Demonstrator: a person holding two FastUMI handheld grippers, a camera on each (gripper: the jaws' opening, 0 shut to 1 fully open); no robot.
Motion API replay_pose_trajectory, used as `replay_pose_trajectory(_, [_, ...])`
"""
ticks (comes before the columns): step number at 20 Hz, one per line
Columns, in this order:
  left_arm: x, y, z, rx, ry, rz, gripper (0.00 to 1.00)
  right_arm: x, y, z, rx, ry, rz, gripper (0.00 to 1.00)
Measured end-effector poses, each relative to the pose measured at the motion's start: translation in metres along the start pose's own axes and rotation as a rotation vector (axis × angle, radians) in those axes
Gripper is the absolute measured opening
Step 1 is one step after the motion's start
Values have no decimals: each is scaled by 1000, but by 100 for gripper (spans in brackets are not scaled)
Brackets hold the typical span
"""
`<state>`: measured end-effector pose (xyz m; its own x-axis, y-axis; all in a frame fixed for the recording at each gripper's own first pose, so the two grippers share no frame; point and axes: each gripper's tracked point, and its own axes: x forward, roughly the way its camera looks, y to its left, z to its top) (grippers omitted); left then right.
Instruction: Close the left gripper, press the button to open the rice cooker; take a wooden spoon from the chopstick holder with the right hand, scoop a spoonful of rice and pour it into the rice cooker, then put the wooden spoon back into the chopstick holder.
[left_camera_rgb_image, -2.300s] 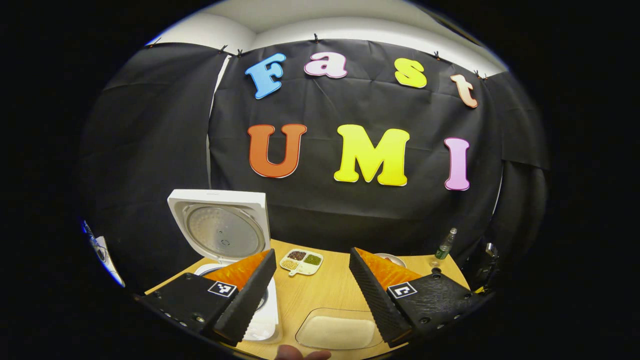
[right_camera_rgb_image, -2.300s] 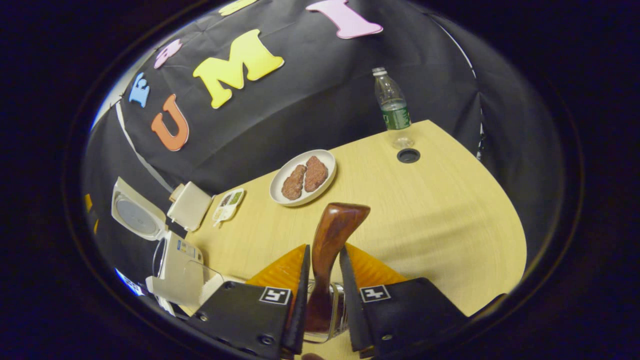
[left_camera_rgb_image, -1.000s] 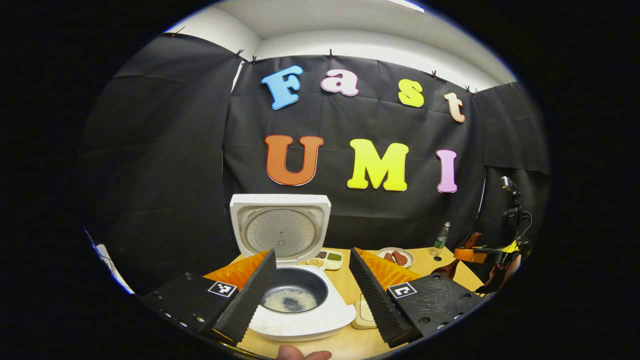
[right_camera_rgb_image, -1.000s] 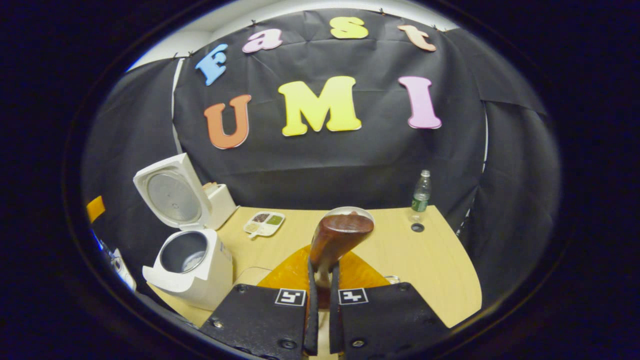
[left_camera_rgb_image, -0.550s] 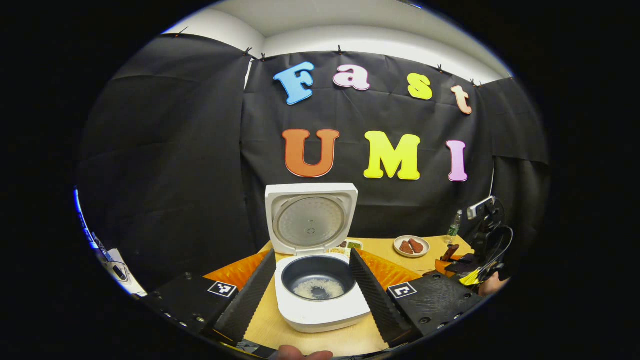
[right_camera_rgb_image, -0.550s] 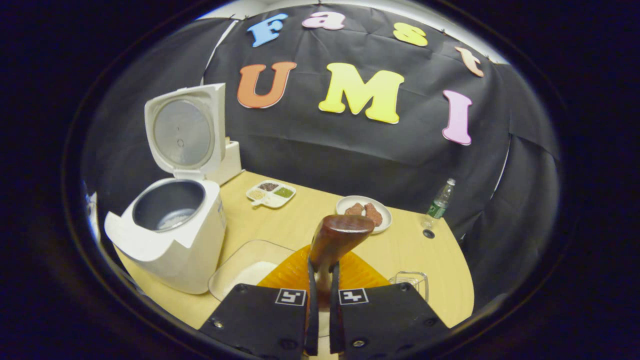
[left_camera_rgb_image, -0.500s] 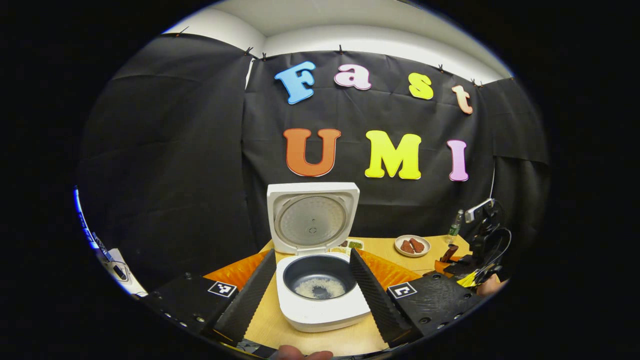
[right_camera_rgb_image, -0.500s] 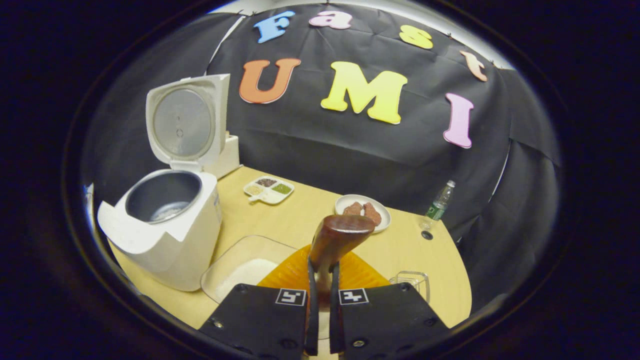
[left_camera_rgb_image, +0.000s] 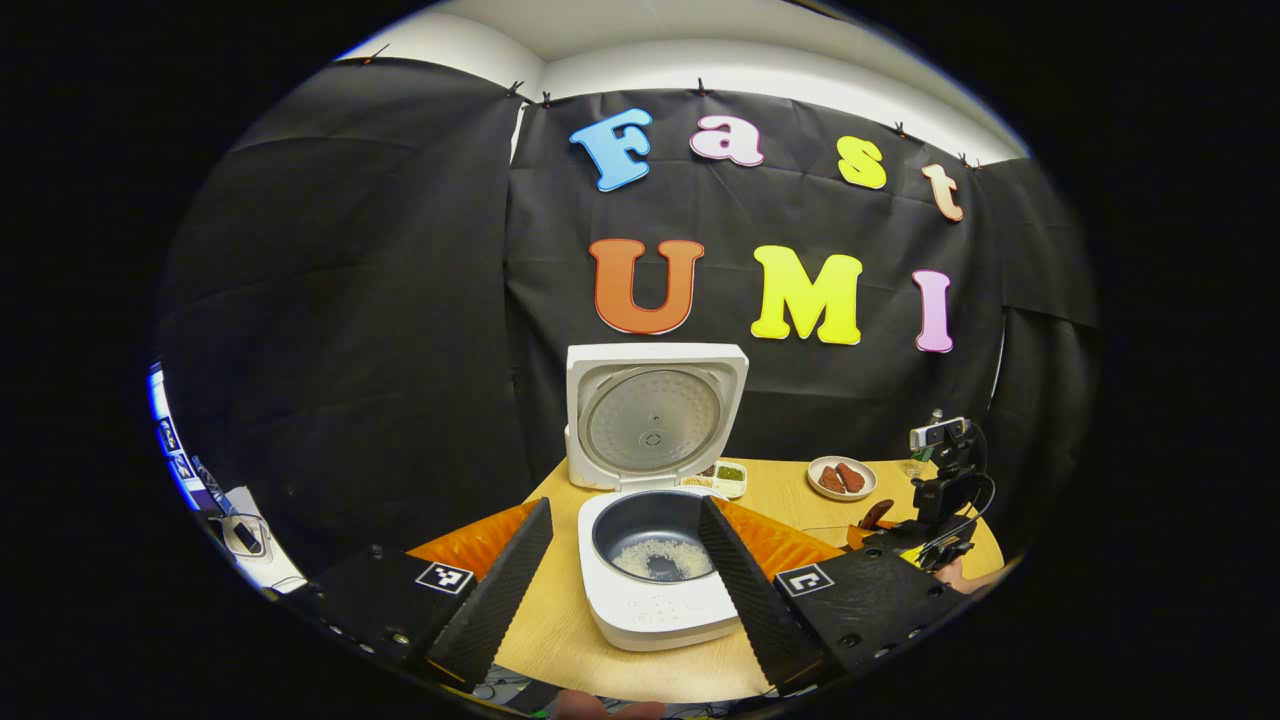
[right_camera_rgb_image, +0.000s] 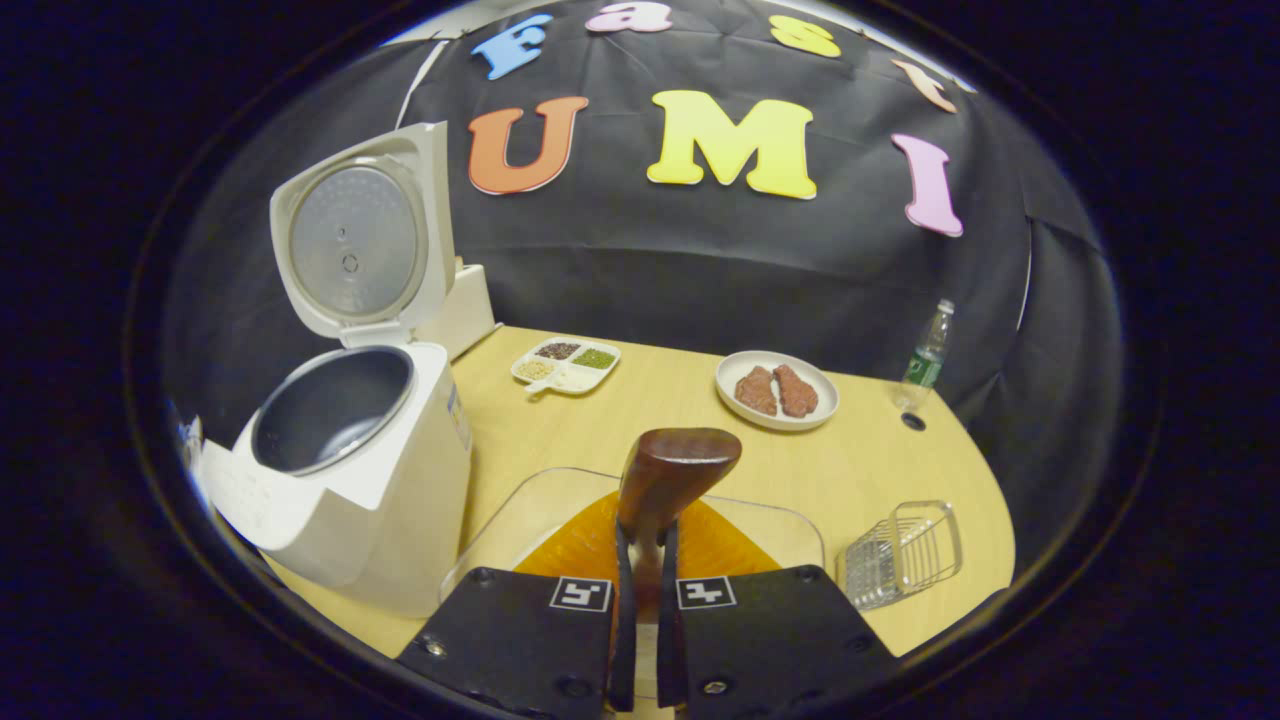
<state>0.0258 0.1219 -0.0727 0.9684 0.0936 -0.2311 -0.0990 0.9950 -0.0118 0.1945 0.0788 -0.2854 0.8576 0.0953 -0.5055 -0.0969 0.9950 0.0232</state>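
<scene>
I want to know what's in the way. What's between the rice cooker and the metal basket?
In the right gripper view, a clear tray sits between the rice cooker and the metal basket. The wooden spoon is held above it.

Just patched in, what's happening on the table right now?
The rice cooker stands open, lid up, with a little rice in its pot. The right gripper is shut on the wooden spoon, held above the clear rice tray, bowl end forward. The wire chopstick holder lies to its right on the table. The left gripper is open and holds nothing, facing the cooker.
</scene>
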Motion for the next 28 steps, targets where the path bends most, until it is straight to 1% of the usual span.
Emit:
replay_pose_trajectory(2, [1,1,2,-6,-2,4,94,-7,7,4,85,9,41,10])
replay_pose_trajectory(5, [1,-2,0,-8,4,-2,94,-15,30,10,216,26,146,11])
replay_pose_trajectory(6, [2,-5,0,-7,4,-6,94,-16,33,9,255,34,168,10])
replay_pose_trajectory(8, [1,-10,4,-11,4,-16,94,-16,28,8,332,41,182,11])
replay_pose_trajectory(9, [1,-12,5,-13,3,-21,94,-15,25,6,398,49,196,12])
replay_pose_trajectory(11, [0,-16,9,-9,-3,-28,94,-14,12,0,569,71,217,10])
replay_pose_trajectory(13, [0,-21,11,5,-2,-30,94,-11,-4,-6,730,83,234,10])
replay_pose_trajectory(14, [0,-23,11,11,2,-32,94,-11,-11,-9,794,87,240,12])
replay_pose_trajectory(15, [-1,-26,11,16,3,-35,94,-10,-19,-11,857,83,252,12])
replay_pose_trajectory(16, [-1,-29,12,17,5,-39,94,-12,-26,-11,911,75,257,10])
replay_pose_trajectory(19, [2,-38,13,10,16,-48,94,-20,-54,-6,982,31,246,10])
replay_pose_trajectory(20, [3,-42,13,5,18,-54,94,-24,-60,-2,1016,14,255,9])
replay_pose_trajectory(21, [4,-46,14,2,18,-61,94,-29,-68,2,1056,-8,266,11])
replay_pose_trajectory(23, [8,-54,17,-3,13,-73,94,-41,-82,14,1135,-48,289,10])
replay_pose_trajectory(25, [12,-56,19,-10,6,-83,94,-54,-85,32,1178,-87,340,12])
replay_pose_trajectory(28, [15,-50,21,-27,-9,-79,94,-71,-70,66,1189,-110,415,10])
